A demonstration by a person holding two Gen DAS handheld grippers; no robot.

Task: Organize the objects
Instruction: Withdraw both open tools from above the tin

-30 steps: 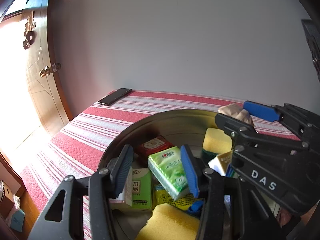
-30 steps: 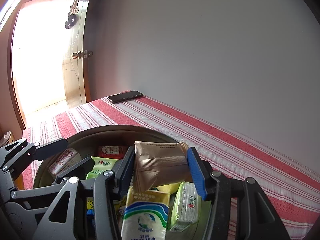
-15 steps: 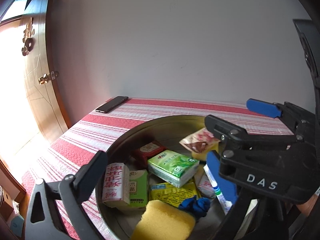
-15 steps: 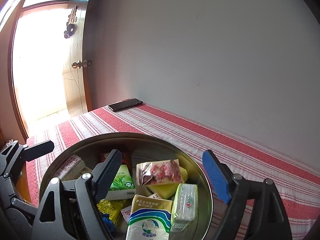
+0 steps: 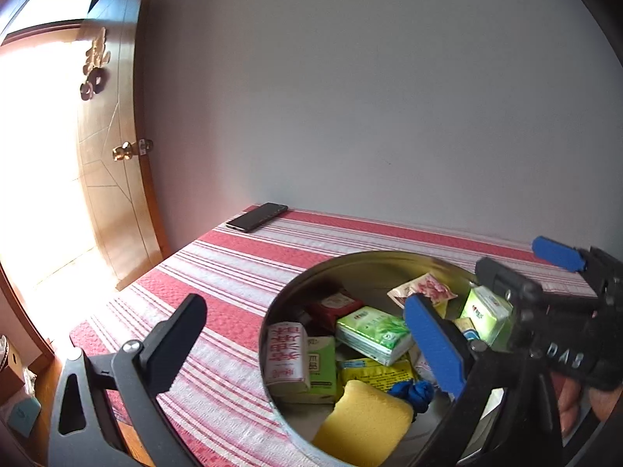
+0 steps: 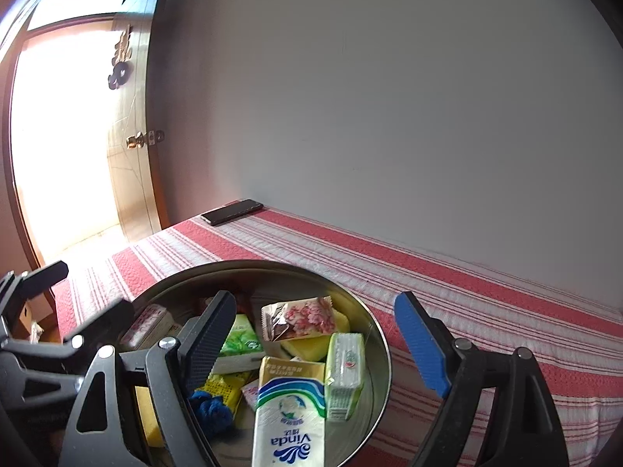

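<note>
The left gripper [image 5: 311, 340] hangs over the near-left edge of the round metal tin [image 5: 350, 260] with its black and blue fingers spread wide and nothing between them. The right gripper [image 6: 315, 330] hovers above the same tin [image 6: 373, 334], its fingers likewise wide apart and empty. Inside the tin lie a green tea-leaf tissue pack [image 5: 372, 334], a pink floral foil sachet [image 6: 300, 317] resting on a yellow sponge block [image 6: 311, 344], a white and blue Vinda tissue pack [image 6: 290, 416], a red-lettered white carton [image 5: 286, 354], a second yellow sponge [image 5: 362, 424] and a knot of blue cord [image 5: 410, 391]. The tin stands on a red and white striped cloth [image 6: 467, 284]. A black smartphone [image 5: 257, 216] lies well apart at the cloth's far corner, near a wooden door [image 5: 113, 179]
</note>
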